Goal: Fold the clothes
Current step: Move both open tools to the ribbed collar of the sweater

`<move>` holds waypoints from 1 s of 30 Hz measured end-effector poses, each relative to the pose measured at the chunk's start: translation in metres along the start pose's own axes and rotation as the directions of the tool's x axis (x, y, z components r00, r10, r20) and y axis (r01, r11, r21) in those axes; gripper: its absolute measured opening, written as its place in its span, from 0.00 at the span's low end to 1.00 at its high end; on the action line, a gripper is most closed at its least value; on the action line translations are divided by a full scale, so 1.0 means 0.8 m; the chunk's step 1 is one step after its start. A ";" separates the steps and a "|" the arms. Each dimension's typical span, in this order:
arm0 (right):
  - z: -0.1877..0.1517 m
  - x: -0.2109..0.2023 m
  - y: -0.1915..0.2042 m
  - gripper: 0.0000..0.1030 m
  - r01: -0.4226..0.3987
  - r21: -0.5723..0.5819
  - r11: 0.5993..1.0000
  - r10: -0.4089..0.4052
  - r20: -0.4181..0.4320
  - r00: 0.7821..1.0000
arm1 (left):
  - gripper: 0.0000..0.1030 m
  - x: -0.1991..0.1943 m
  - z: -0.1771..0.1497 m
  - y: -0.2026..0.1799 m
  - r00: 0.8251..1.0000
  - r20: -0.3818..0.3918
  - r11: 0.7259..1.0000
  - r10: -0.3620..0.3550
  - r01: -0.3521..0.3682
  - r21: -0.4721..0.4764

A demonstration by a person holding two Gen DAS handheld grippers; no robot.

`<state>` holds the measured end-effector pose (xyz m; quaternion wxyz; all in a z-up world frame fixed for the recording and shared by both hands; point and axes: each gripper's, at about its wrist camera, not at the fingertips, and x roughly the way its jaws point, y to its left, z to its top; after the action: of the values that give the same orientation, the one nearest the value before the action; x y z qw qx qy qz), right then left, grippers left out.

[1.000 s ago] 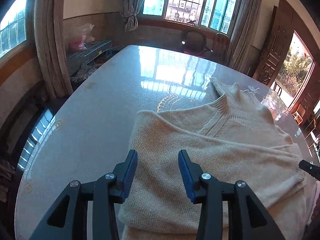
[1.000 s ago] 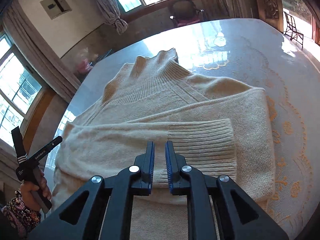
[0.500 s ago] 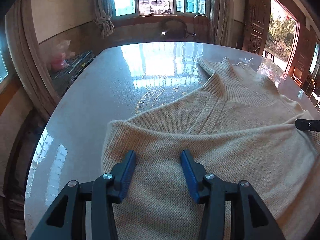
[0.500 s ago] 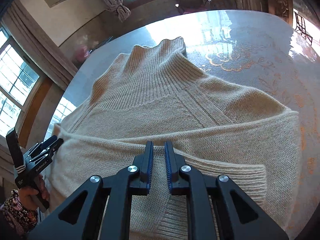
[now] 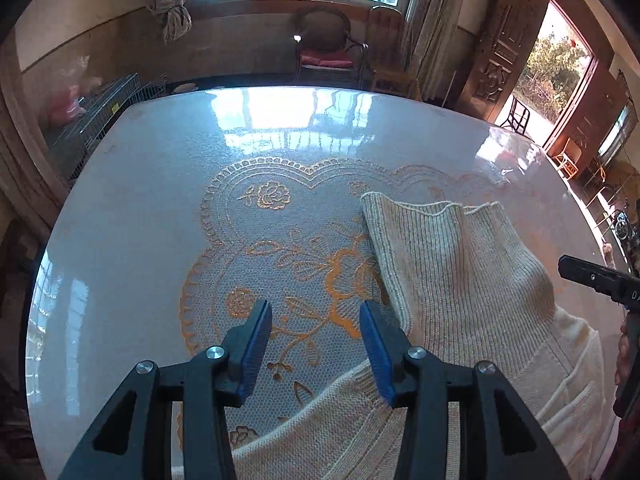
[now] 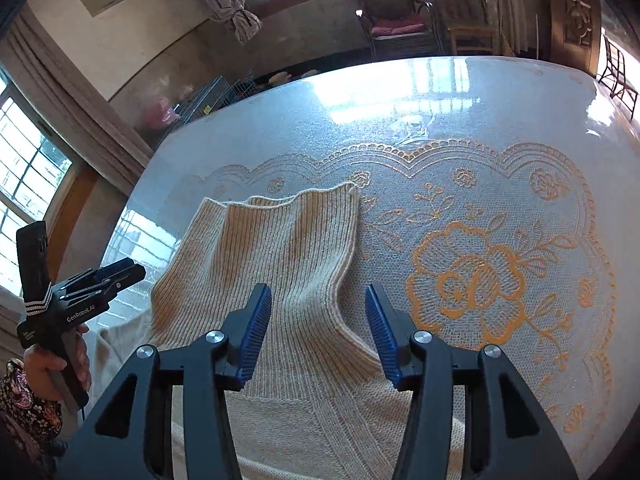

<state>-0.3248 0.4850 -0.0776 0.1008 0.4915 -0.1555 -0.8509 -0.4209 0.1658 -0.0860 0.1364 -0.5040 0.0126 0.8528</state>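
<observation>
while right tool [image 6: 316, 332] opens above sweater [image 6: 280, 264] | left tool [image 5: 316, 344] parted, empty

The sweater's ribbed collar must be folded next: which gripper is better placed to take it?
Probably the right gripper. Its opening fingers hang directly over the collar of the sweater, while the left gripper points mostly at the bare table beside it.

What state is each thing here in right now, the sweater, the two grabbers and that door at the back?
Sweater: lying on the table, ribbed collar flat, nothing gripping it.
Left gripper: open, empty, over the lace pattern beside the collar.
Right gripper: jaws opening, pads clear of the knit beneath them.
Door: swung open, daylight outside.
</observation>
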 end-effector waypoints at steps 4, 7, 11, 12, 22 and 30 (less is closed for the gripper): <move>0.024 0.025 -0.006 0.51 0.034 -0.038 0.999 -0.035 -0.020 0.999 | 0.46 0.018 0.023 -0.007 0.999 -0.007 0.999 -0.043 0.043 -0.016; 0.037 0.044 -0.010 0.51 0.029 -0.044 0.999 -0.030 -0.029 0.999 | 0.46 0.028 0.041 -0.009 0.996 0.002 0.994 -0.090 0.090 -0.065; 0.050 0.062 -0.008 0.51 0.031 -0.052 0.998 -0.033 -0.032 0.999 | 0.46 0.044 0.059 -0.025 0.996 -0.014 0.995 -0.091 0.091 -0.028; 0.052 0.064 -0.006 0.51 0.028 -0.051 0.998 -0.029 -0.033 0.999 | 0.46 0.047 0.062 -0.029 0.997 -0.016 0.997 -0.078 0.077 -0.004; 0.071 0.091 0.013 0.39 0.053 -0.091 0.994 -0.058 -0.044 0.997 | 0.46 0.071 0.071 -0.042 0.997 -0.029 0.997 -0.068 0.069 0.047; 0.077 0.110 0.052 0.22 0.138 -0.204 0.969 -0.146 -0.025 0.989 | 0.46 0.069 0.061 -0.066 0.999 0.016 0.986 -0.042 0.039 0.159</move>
<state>-0.4213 0.4281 -0.1041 0.0920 0.5056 -0.0308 -0.8573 -0.4750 0.2362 -0.1032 0.1937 -0.4836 0.0688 0.8508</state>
